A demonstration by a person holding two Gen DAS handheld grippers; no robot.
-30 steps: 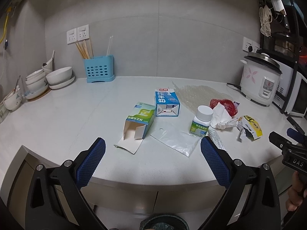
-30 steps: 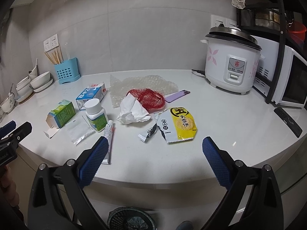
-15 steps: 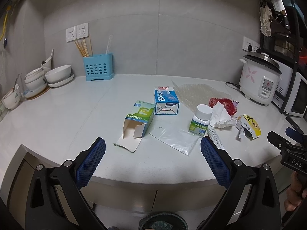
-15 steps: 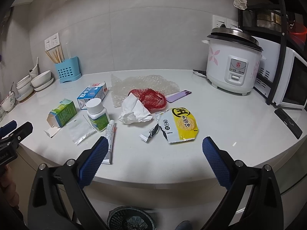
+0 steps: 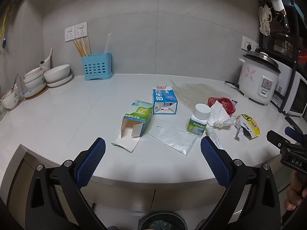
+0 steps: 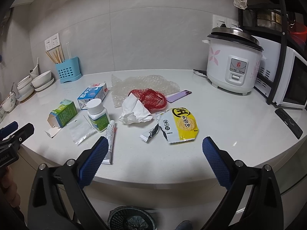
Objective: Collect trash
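Observation:
Trash lies on the white counter (image 5: 57, 118): an open green box (image 5: 137, 119), a blue milk carton (image 5: 164, 101), a clear plastic bag (image 5: 172, 136), a white pill bottle (image 5: 198, 119), a tube (image 6: 110, 140), crumpled tissue (image 6: 135, 111), red netting (image 6: 152, 98), a yellow snack wrapper (image 6: 180, 125) and bubble wrap (image 6: 142, 84). My left gripper (image 5: 152, 157) is open and empty, in front of the box and bag. My right gripper (image 6: 153, 157) is open and empty, in front of the wrapper. A black bin (image 6: 131, 219) stands on the floor below.
A rice cooker (image 6: 233, 65) and a microwave (image 6: 293, 84) stand at the right. A blue chopstick holder (image 5: 96, 66) and stacked bowls (image 5: 48, 76) are at the back left. A purple phone (image 6: 178, 95) and a black remote (image 6: 288, 122) lie on the counter.
Both grippers have drawn back and risen slightly from the counter; the items look a little farther away. Nothing on the counter has moved.

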